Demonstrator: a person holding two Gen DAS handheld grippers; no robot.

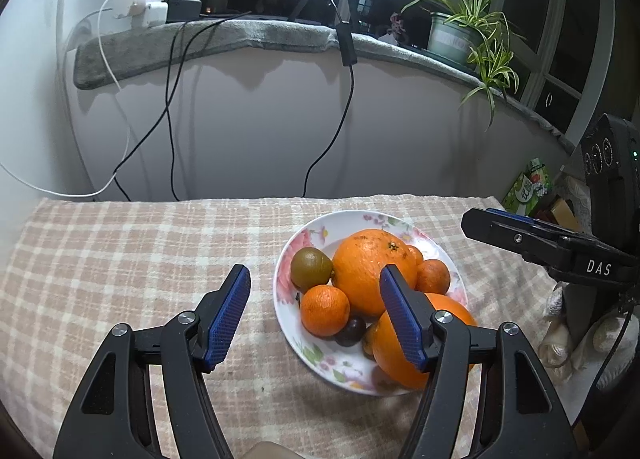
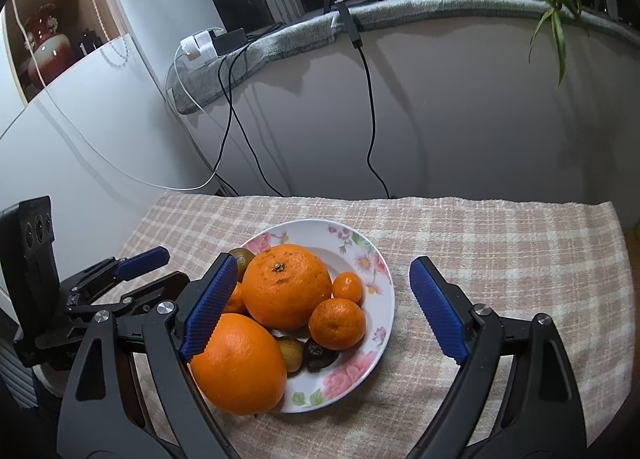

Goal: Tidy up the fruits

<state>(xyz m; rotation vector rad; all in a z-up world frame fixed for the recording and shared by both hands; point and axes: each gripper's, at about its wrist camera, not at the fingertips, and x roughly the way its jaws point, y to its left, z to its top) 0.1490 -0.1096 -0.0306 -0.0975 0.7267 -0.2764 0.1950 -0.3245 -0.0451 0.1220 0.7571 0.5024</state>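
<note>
A floral plate (image 2: 362, 255) is seen resting on the checked cloth (image 2: 500, 255) that covers the worktop, and all the fruit is heaped on it. At the plate's middle a large orange (image 2: 286, 285) is set, stem end up; a second large orange (image 2: 238, 365) is lodged against the plate's near rim and hangs partly over it. Two small mandarins (image 2: 337, 323) are found beside the central orange, a third (image 1: 324, 310) lies on its other side, and a greenish-brown kiwi (image 1: 311, 269) is placed toward the plate's far left rim. A dark purple fruit (image 2: 318, 355) is tucked at the plate's near side between the oranges. The left gripper (image 1: 316, 309) is held above the plate's left edge with its jaws wide apart and nothing between them. The right gripper (image 2: 328, 299) is likewise held over the plate, jaws spread and gripping nothing. Behind the plate, black cables (image 2: 370, 115) are hung down a pale wall.
</note>
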